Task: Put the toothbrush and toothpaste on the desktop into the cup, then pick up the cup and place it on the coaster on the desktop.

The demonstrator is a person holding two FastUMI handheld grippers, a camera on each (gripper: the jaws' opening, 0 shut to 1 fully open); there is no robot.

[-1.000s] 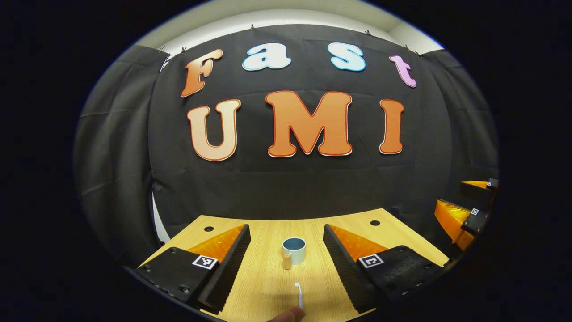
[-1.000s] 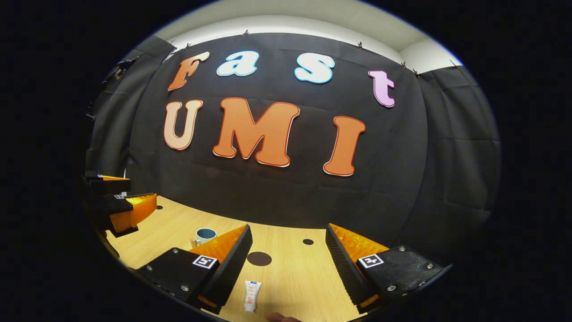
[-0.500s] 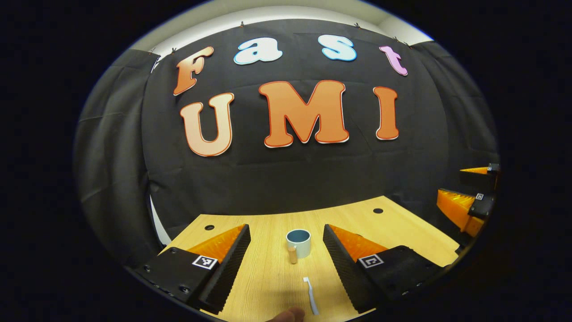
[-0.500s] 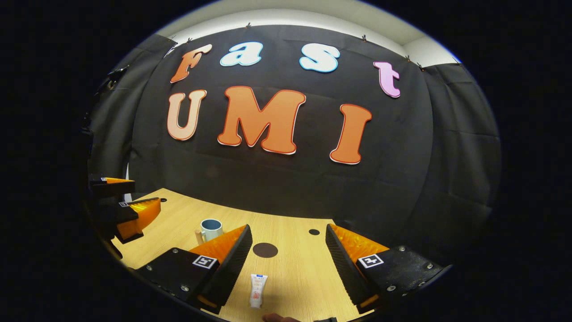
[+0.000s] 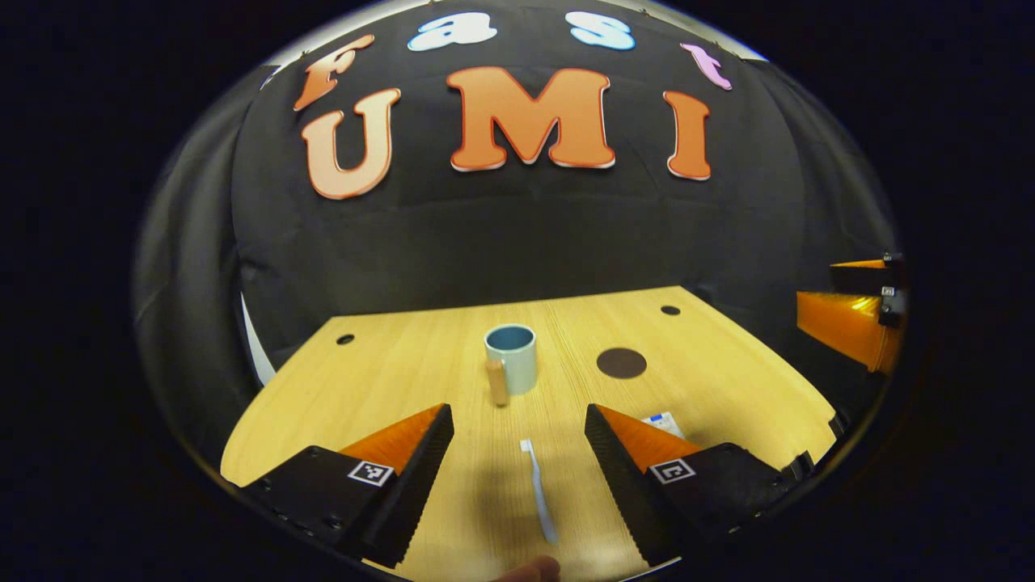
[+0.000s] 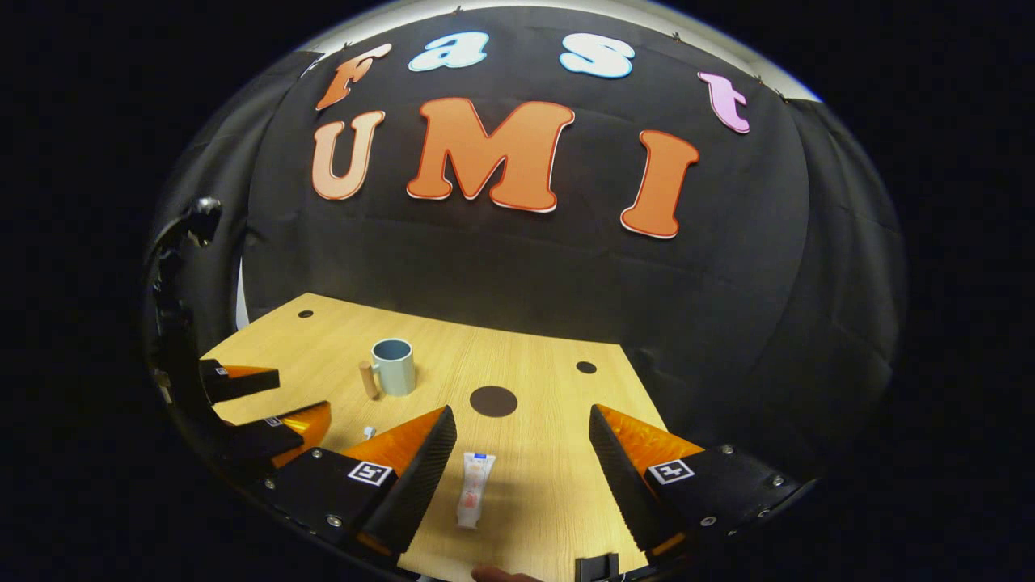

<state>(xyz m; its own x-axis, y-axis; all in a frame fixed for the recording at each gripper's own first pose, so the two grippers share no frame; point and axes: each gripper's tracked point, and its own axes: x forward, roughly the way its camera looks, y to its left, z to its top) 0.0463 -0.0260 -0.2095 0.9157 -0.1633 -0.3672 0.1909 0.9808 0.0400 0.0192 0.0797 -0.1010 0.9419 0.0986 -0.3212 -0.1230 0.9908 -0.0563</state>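
On the wooden desktop one cup, one toothbrush, one toothpaste tube and one round dark coaster can be counted, and two grippers are held above them. In the left gripper view, the cup is seen upright a little left of centre, its wooden handle turned toward the camera; the toothbrush lies flat nearer than the cup, head pointing toward it, and the coaster is set to the right of the cup, apart from it. A corner of the toothpaste tube is glimpsed past the right finger. The left gripper is spread wide, with nothing gripped and nothing touched; the toothbrush lies on the desktop in the gap between its fingers. The right gripper is seen at the far right edge of that view, above the desktop's edge. In the right gripper view, the left gripper appears at the far left, the cup stands left of centre, and the coaster lies just right of it. The right gripper is likewise held wide apart and empty, the toothpaste tube lying flat on the desktop between its fingers, close beside the left finger, whether touching it cannot be told.
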